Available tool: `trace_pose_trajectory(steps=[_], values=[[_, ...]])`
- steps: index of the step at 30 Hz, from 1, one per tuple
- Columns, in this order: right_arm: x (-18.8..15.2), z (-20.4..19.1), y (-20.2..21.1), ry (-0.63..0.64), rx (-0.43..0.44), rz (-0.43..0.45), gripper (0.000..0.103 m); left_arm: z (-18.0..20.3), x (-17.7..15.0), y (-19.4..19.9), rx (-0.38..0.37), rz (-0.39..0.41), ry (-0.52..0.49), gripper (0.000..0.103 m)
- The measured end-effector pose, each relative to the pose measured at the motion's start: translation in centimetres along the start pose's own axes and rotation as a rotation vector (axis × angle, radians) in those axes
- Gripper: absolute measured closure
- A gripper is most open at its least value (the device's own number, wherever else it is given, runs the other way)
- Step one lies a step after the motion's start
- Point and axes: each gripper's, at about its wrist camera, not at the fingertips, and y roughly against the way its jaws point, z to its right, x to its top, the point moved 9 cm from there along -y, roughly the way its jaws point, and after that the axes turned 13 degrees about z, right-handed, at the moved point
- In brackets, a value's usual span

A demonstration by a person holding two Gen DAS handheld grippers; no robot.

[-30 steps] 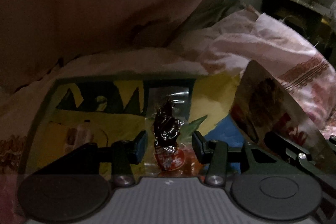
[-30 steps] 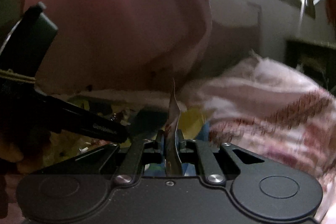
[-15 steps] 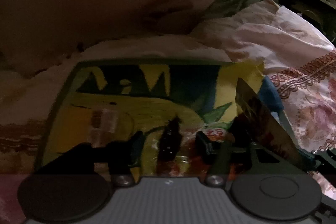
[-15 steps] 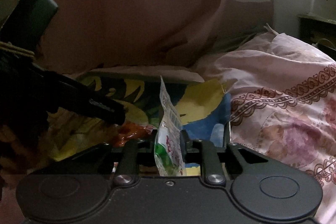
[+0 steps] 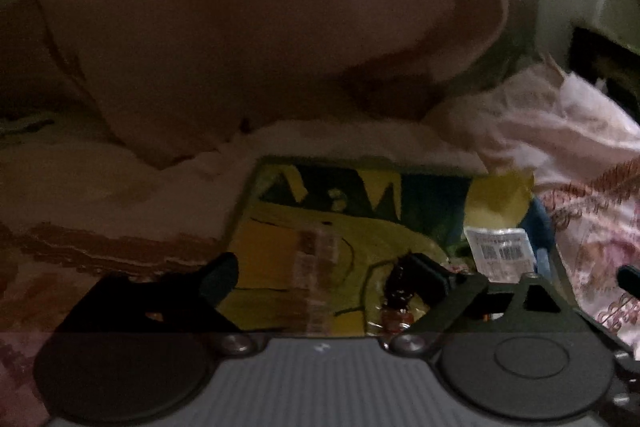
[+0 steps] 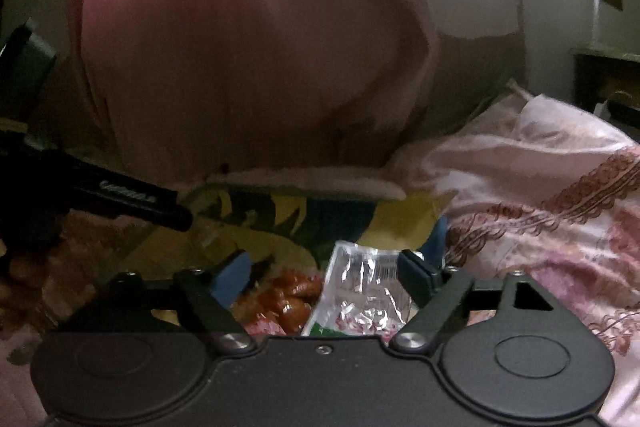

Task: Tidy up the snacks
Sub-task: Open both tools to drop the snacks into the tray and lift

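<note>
Right claw (image 6: 326, 277) opening; silver packet (image 6: 360, 295) lies between, unpressed.

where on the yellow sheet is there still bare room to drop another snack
Free: the far dark band of the yellow sheet, below the pink pillow, and its left yellow part beside the clear wrapped snack. Crowded: the near right corner, where the dark snack, the white packet and the orange-brown snack lie close together.
</note>
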Motion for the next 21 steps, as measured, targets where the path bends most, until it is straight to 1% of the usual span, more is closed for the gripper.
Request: trace_pose_trajectory(steps=[1, 6, 9, 15, 21], values=[[0.5, 0.1, 0.6, -0.001, -0.006, 0.014, 0.011, -0.3, 0.3, 0.7, 0.001, 0.013, 0.006, 0.005], [3.1, 0.2, 3.6, -0.001, -0.023, 0.086, 0.005, -0.9, 1.1, 4.4, 0.004, 0.072, 0.004, 0.003], [4.2, 0.1, 5.6, -0.003, -0.036, 0.125, 0.001, -1.1, 1.1, 6.7, 0.003, 0.092, 0.005, 0.001], [4.4, -0.5, 10.1, 0.031, -0.067, 0.155, 0.001, -1.1, -0.6, 11.8, -0.023, 0.138, -0.012, 0.001], [4.1, -1.0, 14.6, -0.030, -0.127, 0.172, 0.001, -1.8, -3.0, 16.5, -0.030, 0.167, -0.027, 0.001]])
